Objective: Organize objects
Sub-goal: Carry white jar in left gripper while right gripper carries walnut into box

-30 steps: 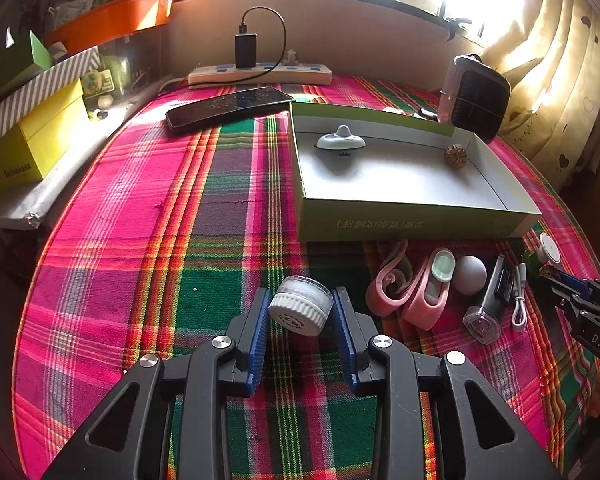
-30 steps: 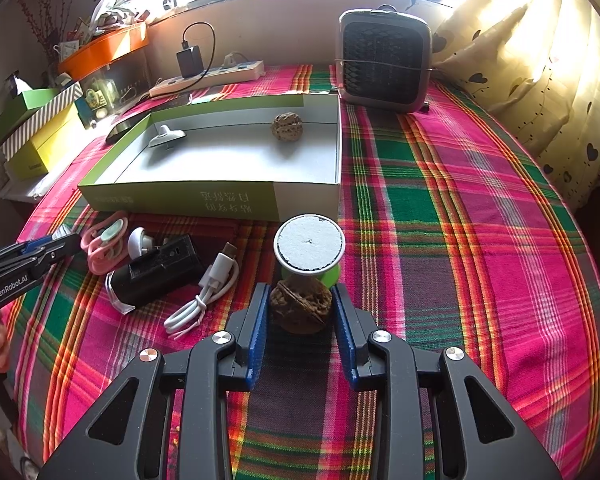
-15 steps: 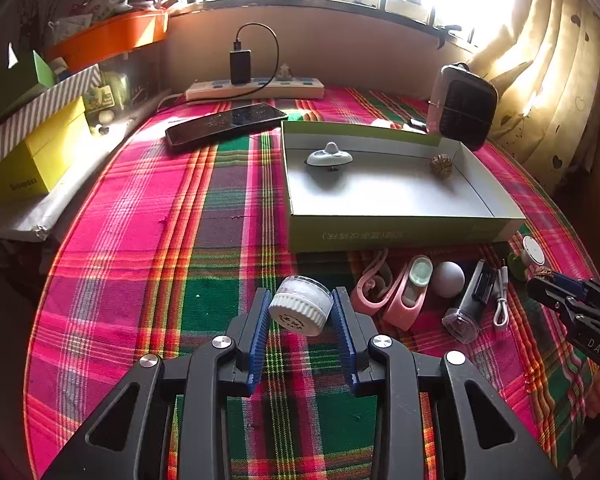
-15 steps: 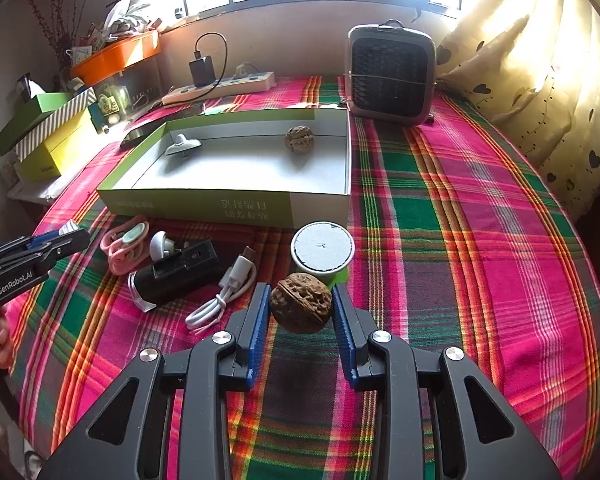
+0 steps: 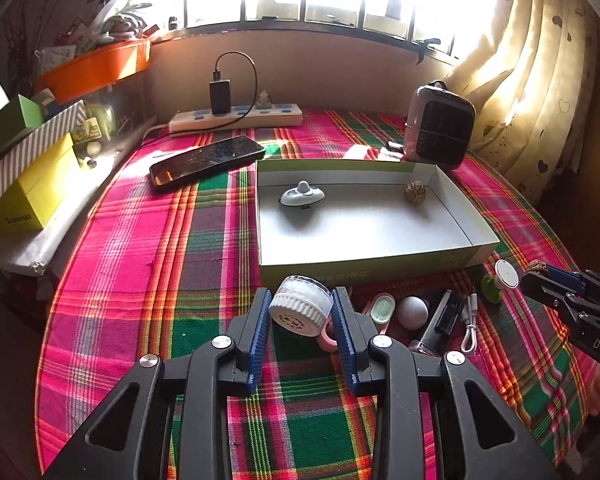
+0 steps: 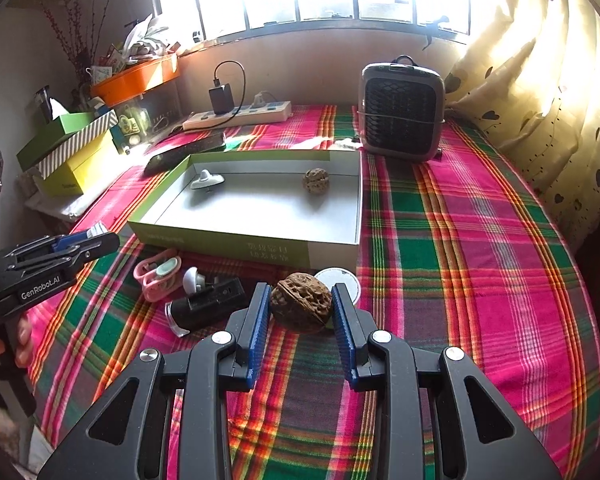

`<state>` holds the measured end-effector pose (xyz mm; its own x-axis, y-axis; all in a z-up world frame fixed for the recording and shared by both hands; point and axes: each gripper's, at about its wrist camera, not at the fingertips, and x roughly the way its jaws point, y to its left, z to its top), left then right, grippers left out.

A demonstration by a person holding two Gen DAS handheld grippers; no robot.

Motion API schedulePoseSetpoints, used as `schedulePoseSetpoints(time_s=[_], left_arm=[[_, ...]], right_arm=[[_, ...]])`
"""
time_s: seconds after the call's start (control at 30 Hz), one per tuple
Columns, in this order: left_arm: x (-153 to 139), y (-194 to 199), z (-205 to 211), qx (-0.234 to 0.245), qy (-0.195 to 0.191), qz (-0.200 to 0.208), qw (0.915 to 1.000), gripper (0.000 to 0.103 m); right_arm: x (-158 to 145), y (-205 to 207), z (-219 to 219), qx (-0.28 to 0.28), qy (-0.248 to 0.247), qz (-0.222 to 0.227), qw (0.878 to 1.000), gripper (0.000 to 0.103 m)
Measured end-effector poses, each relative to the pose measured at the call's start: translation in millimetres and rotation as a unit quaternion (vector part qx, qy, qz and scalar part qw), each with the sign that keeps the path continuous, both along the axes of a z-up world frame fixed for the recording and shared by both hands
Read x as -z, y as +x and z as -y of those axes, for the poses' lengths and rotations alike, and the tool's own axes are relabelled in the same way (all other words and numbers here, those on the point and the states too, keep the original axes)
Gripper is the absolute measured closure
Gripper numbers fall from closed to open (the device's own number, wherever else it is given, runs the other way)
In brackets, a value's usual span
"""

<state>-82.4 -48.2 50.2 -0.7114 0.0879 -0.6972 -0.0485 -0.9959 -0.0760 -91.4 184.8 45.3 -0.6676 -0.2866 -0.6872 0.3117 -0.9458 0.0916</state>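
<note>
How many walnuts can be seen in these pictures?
2. One walnut is clamped in the right gripper above the cloth. The other walnut lies inside the open box, near its far wall. None seems hidden.

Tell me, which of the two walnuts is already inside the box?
The smaller-looking walnut by the green box's far wall. The other walnut is gripped in the right tongs, outside the box.

hand-held gripper (image 5: 302, 316) | black frame | blue ribbed pads | silver screws
</note>
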Motion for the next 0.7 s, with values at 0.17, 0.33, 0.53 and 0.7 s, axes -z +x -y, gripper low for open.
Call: schedulePoseSetpoints(time_s=[0.17, 0.33, 0.53, 0.7], left_arm=[[-3.3, -8.9, -5.4, 0.005, -0.001, 0.000, 1.0000, 0.074], [-8.6, -19.6, -10.3, 0.010, 0.003, -0.006, 0.9999, 0.074], [-9.9, -36.9, -12.8, 0.016, 0.000, -0.003, 0.9999, 0.074], [-5.2, -50.0, -13.5, 0.016, -0.001, 0.006, 0.9999, 0.074]], right_arm=[[-11.7, -11.5, 5.2, -0.012, 0.003, -0.011, 1.000, 0.071], [-21.1, -30.2, 12.7, -0.026, 0.004, -0.016, 1.000, 0.071], [-29.4, -60.2, 22.4, -0.042, 0.012, -0.016, 0.999, 0.071], [-29.8, -86.4, 33.1, -0.050, 0.035, -0.016, 0.998, 0.071]])
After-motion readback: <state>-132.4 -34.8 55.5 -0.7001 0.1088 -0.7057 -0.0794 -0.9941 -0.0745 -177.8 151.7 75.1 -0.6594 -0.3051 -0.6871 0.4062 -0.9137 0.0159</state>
